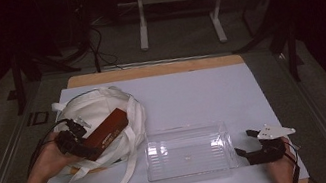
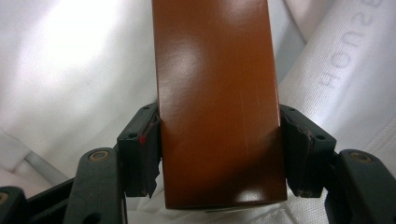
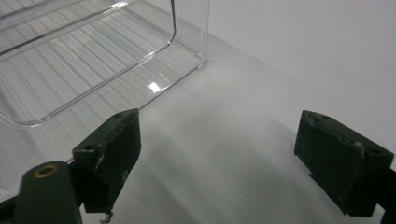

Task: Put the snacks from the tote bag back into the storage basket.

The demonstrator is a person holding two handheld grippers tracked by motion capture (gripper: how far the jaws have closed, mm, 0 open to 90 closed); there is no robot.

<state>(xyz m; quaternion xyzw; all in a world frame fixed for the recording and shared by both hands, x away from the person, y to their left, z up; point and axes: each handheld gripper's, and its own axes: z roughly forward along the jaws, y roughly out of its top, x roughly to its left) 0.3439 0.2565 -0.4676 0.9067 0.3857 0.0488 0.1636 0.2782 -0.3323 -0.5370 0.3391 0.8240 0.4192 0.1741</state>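
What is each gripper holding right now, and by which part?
The left gripper clamps the brown box across its near end, above the white bag. The right gripper holds nothing.

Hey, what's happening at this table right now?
A person works with a handheld gripper in each hand. The left gripper has its fingers clamped on the sides of a long brown box, which lies over the mouth of a white tote bag. The right gripper rests open on the table beside an empty clear plastic tray, holding nothing.
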